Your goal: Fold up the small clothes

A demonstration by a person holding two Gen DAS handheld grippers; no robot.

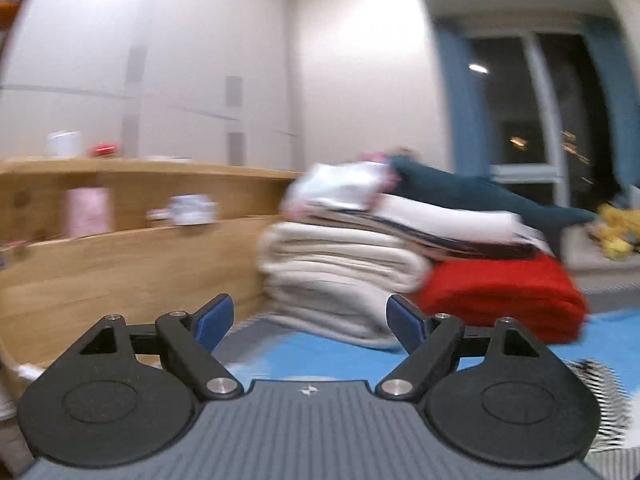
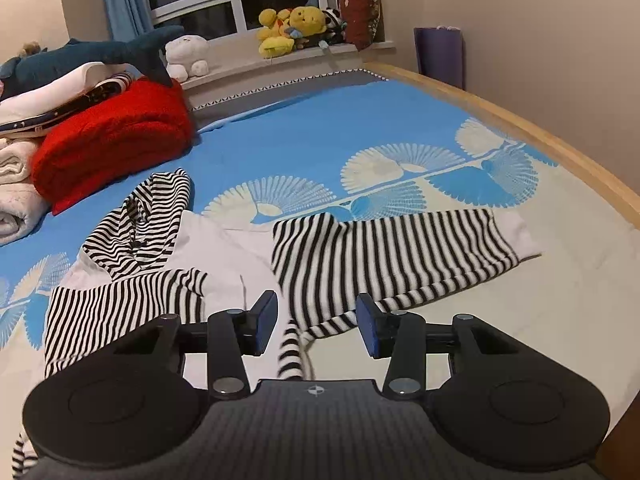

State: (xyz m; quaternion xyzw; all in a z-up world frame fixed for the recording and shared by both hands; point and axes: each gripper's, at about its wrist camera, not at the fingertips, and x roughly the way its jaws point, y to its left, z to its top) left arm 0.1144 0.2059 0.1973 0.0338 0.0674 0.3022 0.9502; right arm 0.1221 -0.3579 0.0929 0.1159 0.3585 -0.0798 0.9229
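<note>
A black-and-white striped garment (image 2: 384, 248) with white panels lies spread and partly rumpled on the blue patterned bedsheet (image 2: 320, 136). My right gripper (image 2: 316, 304) hovers just over its near edge, tilted down. Its blue pads (image 2: 366, 328) stand apart, and a narrow striped strip (image 2: 290, 354) runs between the fingers without either pad pressing on it. My left gripper (image 1: 309, 308) is held level and wide open with nothing between its pads (image 1: 216, 320). It faces a stack of bedding, in a blurred picture. A corner of the striped garment (image 1: 600, 392) shows at the lower right of that view.
A pile of folded cream blankets (image 1: 340, 276), a red blanket (image 2: 116, 132) and a dark shark plush (image 2: 100, 52) fills the bed's far left. A wooden shelf unit (image 1: 120, 248) stands beside it. Plush toys (image 2: 292, 28) sit on the windowsill. A wooden bed rail (image 2: 560, 148) runs along the right.
</note>
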